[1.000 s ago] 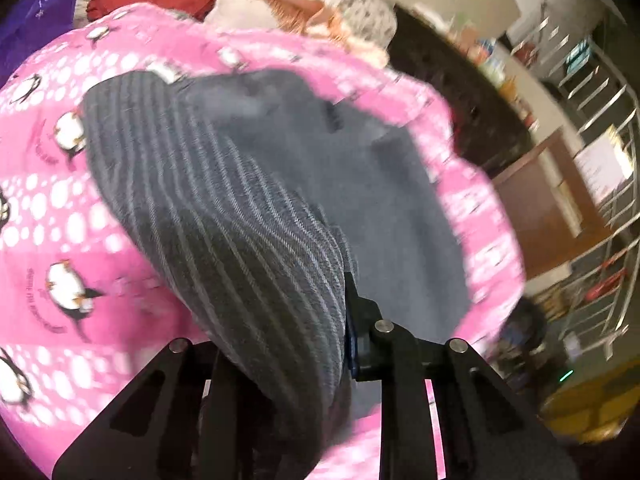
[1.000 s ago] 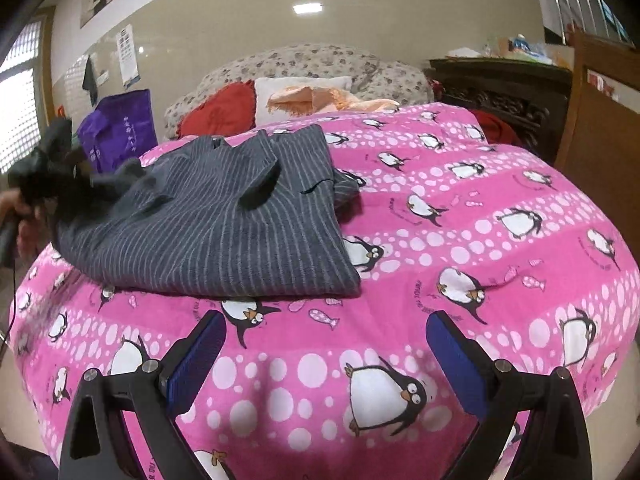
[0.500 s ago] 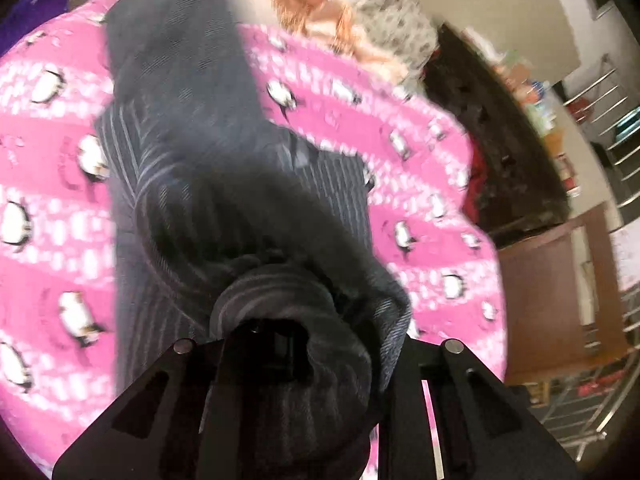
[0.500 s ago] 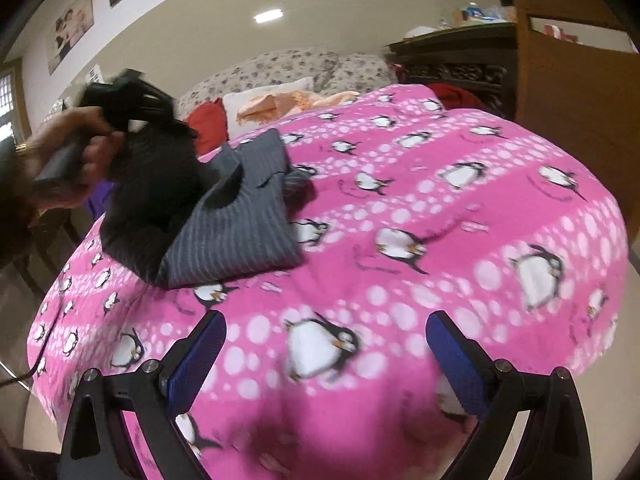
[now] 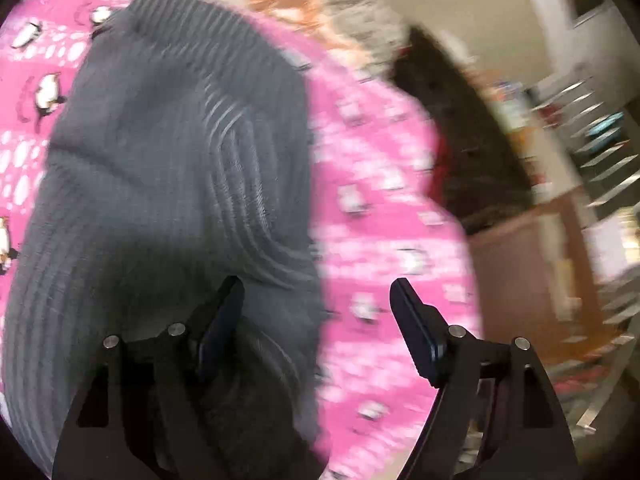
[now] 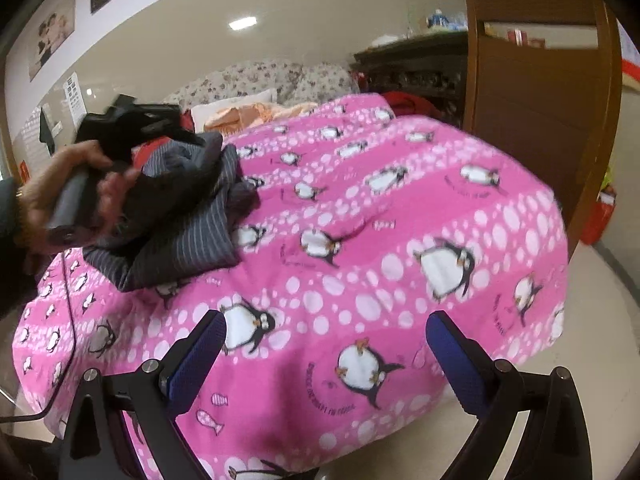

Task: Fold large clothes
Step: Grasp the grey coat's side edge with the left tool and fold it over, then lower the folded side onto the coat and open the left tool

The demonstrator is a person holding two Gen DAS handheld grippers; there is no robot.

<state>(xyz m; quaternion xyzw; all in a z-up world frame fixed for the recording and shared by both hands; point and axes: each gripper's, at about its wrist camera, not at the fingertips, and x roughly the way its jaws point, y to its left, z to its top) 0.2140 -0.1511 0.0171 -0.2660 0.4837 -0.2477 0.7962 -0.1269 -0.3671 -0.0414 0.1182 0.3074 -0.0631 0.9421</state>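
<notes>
A dark grey striped garment (image 5: 168, 168) lies bunched on the pink penguin blanket (image 5: 380, 208); it also shows in the right wrist view (image 6: 188, 224) on the bed's left side. My left gripper (image 5: 316, 320) is open just above the garment's near edge, its fingers apart and nothing between them. In the right wrist view the left gripper body (image 6: 132, 128) sits over the garment, held by a hand. My right gripper (image 6: 324, 344) is open and empty, above the blanket's (image 6: 400, 240) near edge, well to the right of the garment.
Pillows and an orange cloth (image 6: 256, 112) lie at the bed's head. A dark cabinet (image 6: 412, 68) and a wooden board (image 6: 536, 100) stand to the right of the bed. A cable (image 6: 68, 320) hangs down on the left.
My left gripper carried the garment's edge over onto the rest and has opened, letting it go. My right gripper has swung a little to the right, still open.
</notes>
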